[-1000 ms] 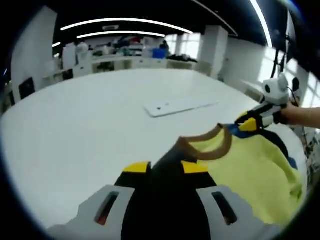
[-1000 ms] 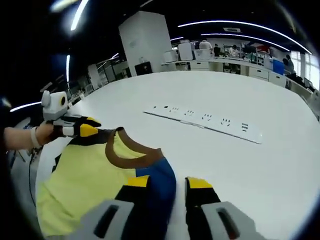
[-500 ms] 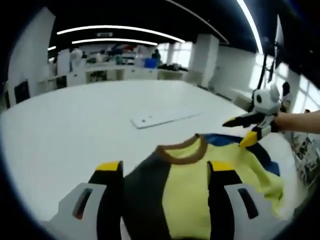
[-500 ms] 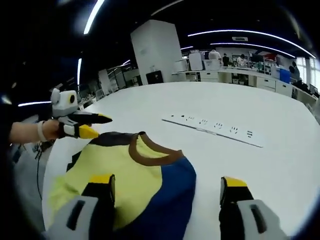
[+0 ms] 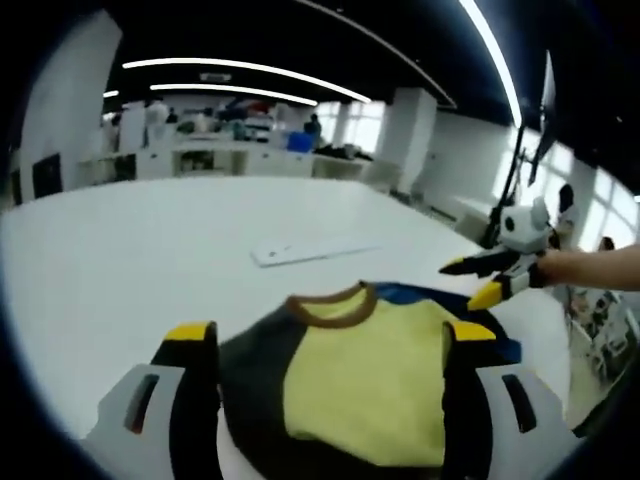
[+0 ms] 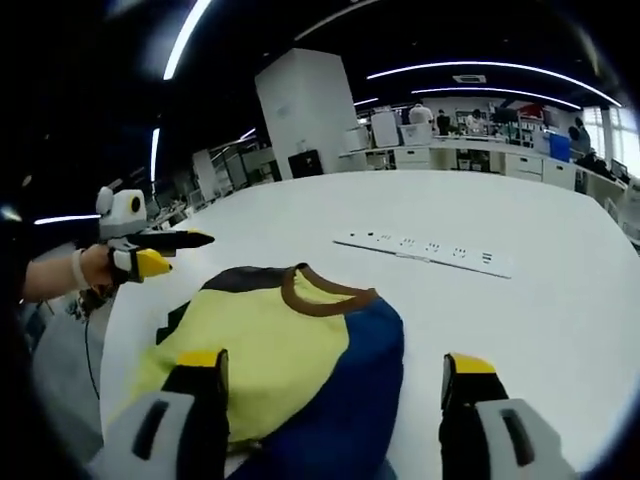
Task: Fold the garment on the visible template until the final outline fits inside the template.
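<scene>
One garment (image 5: 360, 385) is counted, lying flat on the white surface (image 5: 130, 270). It is yellow in the middle, with a brown collar, a dark grey part on one side and a blue part on the other. One long white power strip (image 5: 305, 248) is seen on the surface beyond the collar, apart from the garment.

Two tools are counted. In the left gripper view, the left tool (image 5: 330, 345) is seen with its jaws wide apart, one on each side of the garment, and nothing is clamped between them. At the right of this view, the right tool (image 5: 478, 280) is held by a hand (image 5: 560, 270) just above the blue edge of the garment; its yellow-tipped jaws are parted and empty.

In the right gripper view, the left tool (image 6: 170, 250) is seen at the left, held by a hand (image 6: 95, 268) near the dark grey part, with its jaws slightly apart. The right tool (image 6: 335, 372) is spread wide over the garment (image 6: 260, 350), holding nothing. The sockets of the power strip (image 6: 425, 253) are seen more clearly here, and also desks with people far behind.
</scene>
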### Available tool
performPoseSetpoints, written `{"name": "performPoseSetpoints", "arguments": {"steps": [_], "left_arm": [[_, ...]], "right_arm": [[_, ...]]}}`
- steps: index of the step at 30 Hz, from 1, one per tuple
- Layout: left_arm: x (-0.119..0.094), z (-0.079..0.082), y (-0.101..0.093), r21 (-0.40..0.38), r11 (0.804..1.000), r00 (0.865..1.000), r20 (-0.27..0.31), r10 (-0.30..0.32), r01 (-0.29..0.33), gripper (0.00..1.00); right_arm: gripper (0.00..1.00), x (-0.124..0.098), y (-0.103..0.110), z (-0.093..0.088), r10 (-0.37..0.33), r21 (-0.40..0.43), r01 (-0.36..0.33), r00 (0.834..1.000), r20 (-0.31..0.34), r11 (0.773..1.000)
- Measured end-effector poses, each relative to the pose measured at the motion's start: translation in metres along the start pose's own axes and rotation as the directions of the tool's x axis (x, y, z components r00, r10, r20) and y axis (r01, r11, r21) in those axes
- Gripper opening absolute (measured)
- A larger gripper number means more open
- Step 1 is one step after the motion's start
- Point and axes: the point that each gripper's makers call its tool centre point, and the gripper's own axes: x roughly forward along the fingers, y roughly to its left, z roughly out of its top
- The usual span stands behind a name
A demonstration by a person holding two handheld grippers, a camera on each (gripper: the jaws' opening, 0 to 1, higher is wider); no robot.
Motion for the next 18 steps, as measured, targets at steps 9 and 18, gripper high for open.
{"name": "performPoseSetpoints", "arguments": {"steps": [9,18], "left_arm": [[-0.031,0.001,-0.020,-0.004,1.000,1.000,0.027,-0.013,0.013,0.90],[-0.073,-0.014,-0.030,-0.027,1.000,0.999,0.045,0.004,-0.003,0.90]], "right_arm": [[0.85,-0.036,0.021,-0.016,-0.003,-0.003,0.003,1.000,0.012,1.000],[0.82,-0.070,0.042,-0.037,-0.013,-0.034,0.013,1.000,0.006,0.999]]}}
